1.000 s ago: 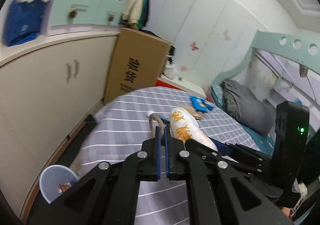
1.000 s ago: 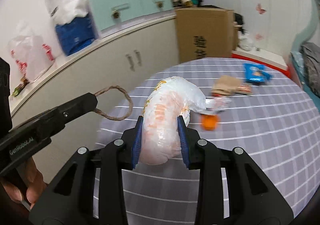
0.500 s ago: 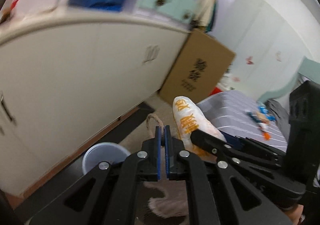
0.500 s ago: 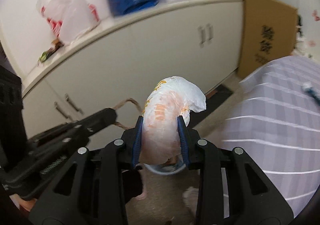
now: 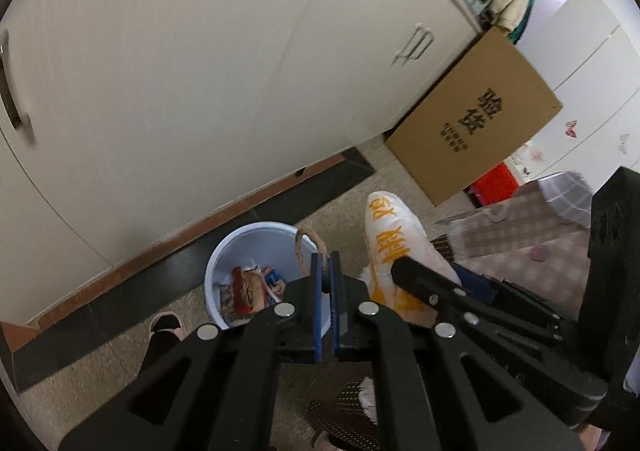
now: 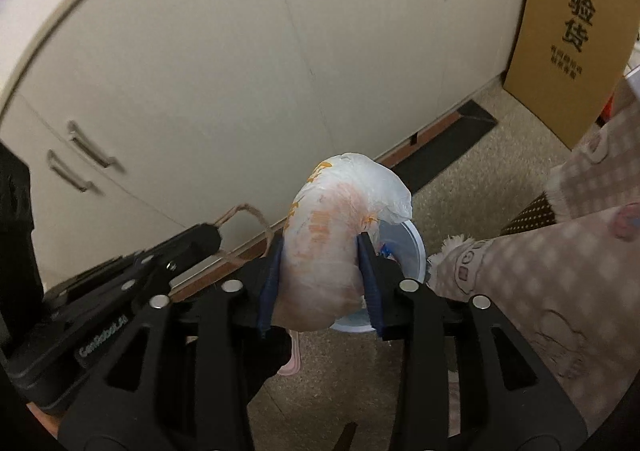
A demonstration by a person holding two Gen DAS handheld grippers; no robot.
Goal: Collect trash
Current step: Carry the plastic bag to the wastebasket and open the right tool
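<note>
My left gripper point(image 5: 326, 263) is shut on a brown twine loop point(image 5: 306, 241) and holds it over a white trash bin point(image 5: 224, 255) on the floor, with wrappers inside. My right gripper point(image 6: 320, 251) is shut on a crumpled white plastic bag with orange print point(image 6: 332, 235), held above the same bin point(image 6: 414, 247). The bag also shows in the left wrist view point(image 5: 396, 239), just right of the bin. The left gripper point(image 6: 208, 233) with its twine loop point(image 6: 248, 213) shows at the left of the right wrist view.
Cream cabinet doors point(image 5: 180, 71) run behind the bin. A large cardboard box point(image 5: 476, 123) leans at the right, also in the right wrist view point(image 6: 568, 31). The person's checked pyjama leg point(image 6: 560, 271) and a slipper point(image 5: 164, 327) stand beside the bin.
Both grippers have swung from the bed down towards the floor, carrying the twine and the bag. The bin now lies directly below them.
</note>
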